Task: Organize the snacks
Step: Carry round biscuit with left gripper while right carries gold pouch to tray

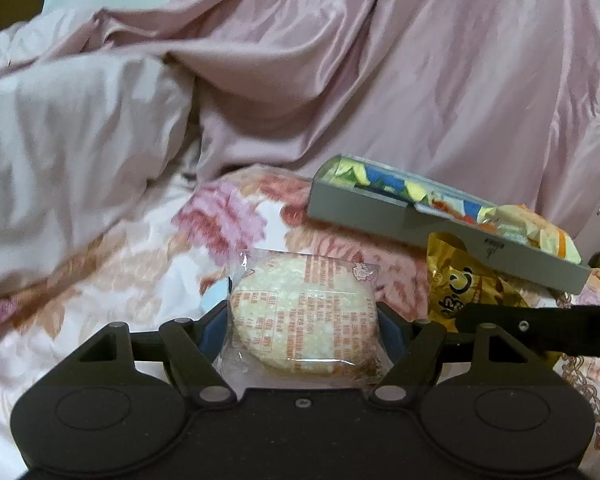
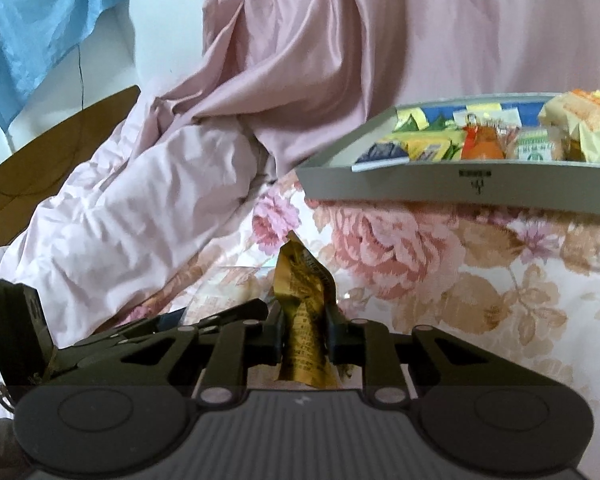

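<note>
Nearest the left wrist camera, a round rice cracker in a clear printed wrapper (image 1: 302,316) sits between the pads of the left hand-held gripper (image 1: 302,322), whose jaws are closed against the cracker's two sides. By its look it is light and brittle: the disc would likely crack under a hard squeeze, and the glossy film is probably slippery, so a gentle hold across the widest part of the disc suits it better than a pinch on the loose seal. In the right wrist view, the right hand-held gripper (image 2: 304,336) is clamped on one gold foil packet (image 2: 304,312), crumpled and standing up between narrow jaws; it looks soft and very light, safe to pinch anywhere on the wrapper, though whatever is inside may crush. Both snacks are held low over the floral bedsheet (image 2: 440,280), near the cameras. Beyond them, to the right, one grey tray (image 2: 400,188) rests on the bed, holding roughly half a dozen mixed packets in yellow, blue, orange and green; they overlap too much for a firm count. So: one cracker, one gold packet, one tray. A pink quilt (image 1: 340,80) is heaped at the far side, and one blue cloth (image 2: 40,28) hangs at far left.
</note>
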A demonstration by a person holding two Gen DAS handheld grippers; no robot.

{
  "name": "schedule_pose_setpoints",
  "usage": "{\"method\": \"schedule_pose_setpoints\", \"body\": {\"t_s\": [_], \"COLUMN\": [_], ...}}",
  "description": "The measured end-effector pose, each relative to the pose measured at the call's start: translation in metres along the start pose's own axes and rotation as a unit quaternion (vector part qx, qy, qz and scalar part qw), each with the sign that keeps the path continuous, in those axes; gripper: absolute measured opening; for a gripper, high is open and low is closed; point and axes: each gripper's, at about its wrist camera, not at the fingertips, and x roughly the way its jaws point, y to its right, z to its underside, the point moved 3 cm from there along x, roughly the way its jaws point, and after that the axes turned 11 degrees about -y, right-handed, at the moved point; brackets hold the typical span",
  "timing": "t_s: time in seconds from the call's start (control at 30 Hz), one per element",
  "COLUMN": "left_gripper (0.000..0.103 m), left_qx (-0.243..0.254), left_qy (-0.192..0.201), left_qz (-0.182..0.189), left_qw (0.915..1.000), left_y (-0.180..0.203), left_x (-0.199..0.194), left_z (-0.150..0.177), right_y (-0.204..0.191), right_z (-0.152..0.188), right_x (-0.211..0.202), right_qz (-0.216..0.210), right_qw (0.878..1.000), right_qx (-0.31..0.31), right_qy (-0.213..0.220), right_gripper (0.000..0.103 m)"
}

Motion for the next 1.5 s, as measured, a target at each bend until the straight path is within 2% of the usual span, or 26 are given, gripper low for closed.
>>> {"method": "schedule_pose_setpoints", "body": {"t_s": [0.27,0.4,0.57,0.77,0.93,1.03,1.13,1.5], "left_gripper": [0.076,0.076,0.076,0.076,0.076,0.076,0.076,0.076], "left_qx": [-0.002,-0.02,-0.005,-0.064,-0.044,-0.049,-0.063,-0.04], "left_qy": [0.006,0.006,0.014,0.006,0.008,-0.008,-0.025,-0.052], "left_qz": [0.004,0.011,-0.004,0.017,0.007,0.005,0.005,-0.018], "left_qw": [1.0,0.9997,0.9999,0.9978,0.999,0.9988,0.9977,0.9977], "left_y": [0.022,0.031,0.053,0.076,0.104,0.115,0.122,0.143], "left_x": [-0.008,-0.011,-0.004,0.019,0.041,0.058,0.076,0.112], "left_z": [-0.021,-0.044,-0.08,-0.121,-0.137,-0.142,-0.147,-0.146], "right_y": [0.008,0.016,0.031,0.045,0.062,0.071,0.082,0.123], "right_z": [-0.024,-0.044,-0.067,-0.087,-0.092,-0.093,-0.094,-0.098], "right_x": [-0.022,-0.037,-0.045,-0.047,-0.046,-0.044,-0.039,-0.027], "right_qz": [0.024,0.035,0.052,0.095,0.118,0.128,0.132,0.137], "right_qw": [0.998,0.994,0.99,0.981,0.978,0.976,0.976,0.978], "right_qx": [-0.014,-0.022,-0.024,-0.062,-0.056,-0.053,-0.041,0.025], "right_qy": [0.06,0.098,0.131,0.156,0.164,0.168,0.167,0.153], "right_gripper": [0.023,0.023,0.023,0.023,0.023,0.023,0.023,0.023]}}
